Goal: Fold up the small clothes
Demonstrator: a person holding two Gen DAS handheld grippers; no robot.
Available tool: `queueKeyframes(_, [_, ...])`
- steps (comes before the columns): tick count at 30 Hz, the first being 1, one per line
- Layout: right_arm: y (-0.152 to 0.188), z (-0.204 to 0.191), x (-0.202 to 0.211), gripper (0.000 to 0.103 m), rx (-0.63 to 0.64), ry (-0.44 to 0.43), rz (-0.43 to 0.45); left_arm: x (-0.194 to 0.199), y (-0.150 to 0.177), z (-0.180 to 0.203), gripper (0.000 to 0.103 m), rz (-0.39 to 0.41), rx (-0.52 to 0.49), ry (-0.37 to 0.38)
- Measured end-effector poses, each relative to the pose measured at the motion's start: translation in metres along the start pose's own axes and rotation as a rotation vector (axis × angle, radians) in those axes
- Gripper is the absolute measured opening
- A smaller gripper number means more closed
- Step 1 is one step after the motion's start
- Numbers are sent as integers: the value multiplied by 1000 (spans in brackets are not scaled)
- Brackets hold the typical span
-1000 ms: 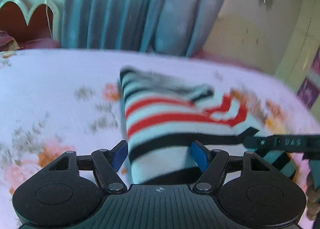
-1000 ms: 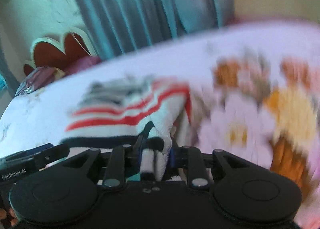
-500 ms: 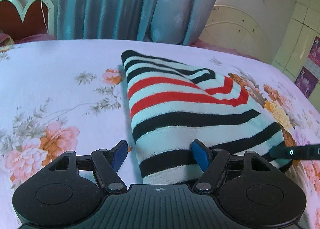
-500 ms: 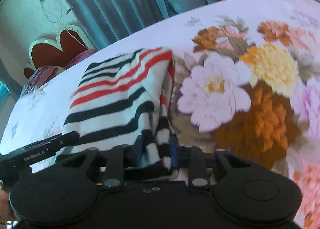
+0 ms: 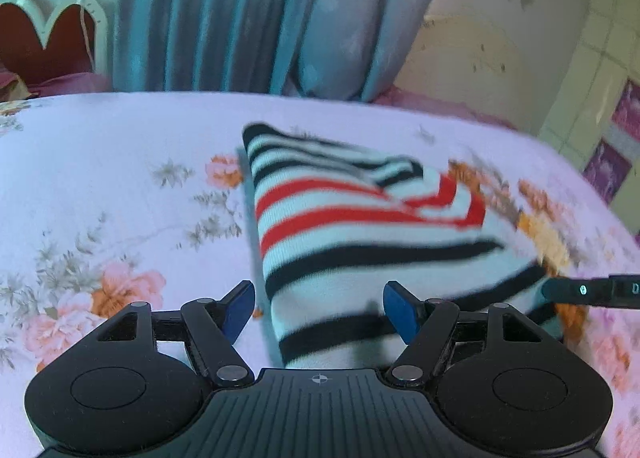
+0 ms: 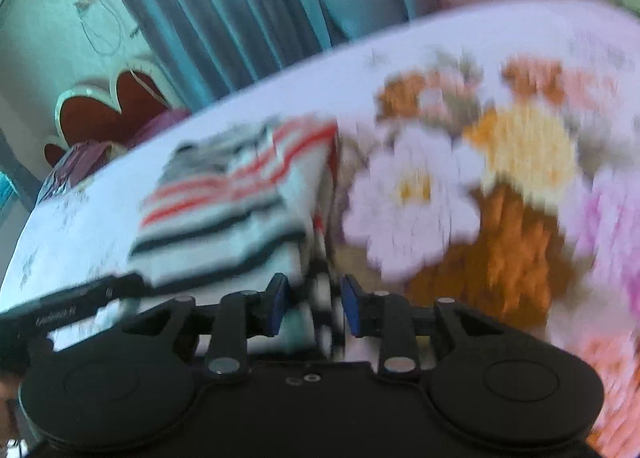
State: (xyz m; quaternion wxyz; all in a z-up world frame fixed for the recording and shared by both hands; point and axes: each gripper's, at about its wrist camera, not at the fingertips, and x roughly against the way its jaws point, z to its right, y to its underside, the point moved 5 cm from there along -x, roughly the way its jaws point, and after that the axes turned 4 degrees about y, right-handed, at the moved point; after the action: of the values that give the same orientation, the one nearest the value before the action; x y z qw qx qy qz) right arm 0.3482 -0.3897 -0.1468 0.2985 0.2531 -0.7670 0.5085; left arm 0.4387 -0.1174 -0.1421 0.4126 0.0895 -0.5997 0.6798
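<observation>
The bed (image 5: pixel 100 178), spread with a pale floral sheet, carries the whole job, and on it the striped garment (image 5: pixel 360 226) lies as a compact wedge of white, black and red bands, its layers stacked and its upper corner turned over toward the teal curtain (image 5: pixel 208 14) at the back. Against the views from a moment ago, the pile has kept its folded outline on the sheet while the right hand-held gripper (image 6: pixel 314 304), which had the near edge of the cloth pinched tight between its blue pads, now shows daylight beside that edge: its jaws have just been opening, and a narrow striped fold stands between them, though the blur makes it hard to say whether either pad presses on it; it reads as a release under way rather than a firm hold. I judge from this that the fold has been laid down and the cloth is being let go, so this piece looks close to finished, with perhaps a smoothing or a final tuck left. The left hand-held gripper (image 5: pixel 319 310) is spread wide, as it was in the earlier views, hovering at the near left corner of the garment; one pad sits over bare sheet, the other over the striped cloth, and neither appears to clamp anything. At the right edge of the left view a thin black finger of the other tool reaches in beside the garment's lower right corner.
</observation>
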Motion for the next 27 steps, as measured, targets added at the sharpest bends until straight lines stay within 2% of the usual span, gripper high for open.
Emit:
queueKeyframes(2, [-17,-11,1,33,38,12,52,0,-10,0,70,18,23,8])
queueKeyframes(6, [-45,-33,-19,30,101,27,81,-16,-34,5,70,38,24,2])
queueKeyframes(10, [-55,-49,-55,27,149,51,49,-48,-42,7,70,-4,14,-16])
queueKeyframes(12, [-52,-48,-67,23,163,77,33,-64,-35,2,70,-42,-4,-49])
queueKeyframes(14, [-43,-43,-82,20,191,123,-6,-70,-27,-3,71,-53,-1,-40])
queueKeyframes(19, [-40,-37,-82,23,192,94,-17,-69,-31,-6,71,-59,38,-23])
queueKeyframes(21, [-49,-39,-75,28,159,61,5,-64,-40,-7,71,-26,60,-24])
queueKeyframes(24, [-67,-45,-74,30,165,73,56,-73,-54,-9,71,-11,74,-35])
queueKeyframes(27, [-85,-49,-90,29,174,101,59,-90,-66,-15,71,-14,78,-61])
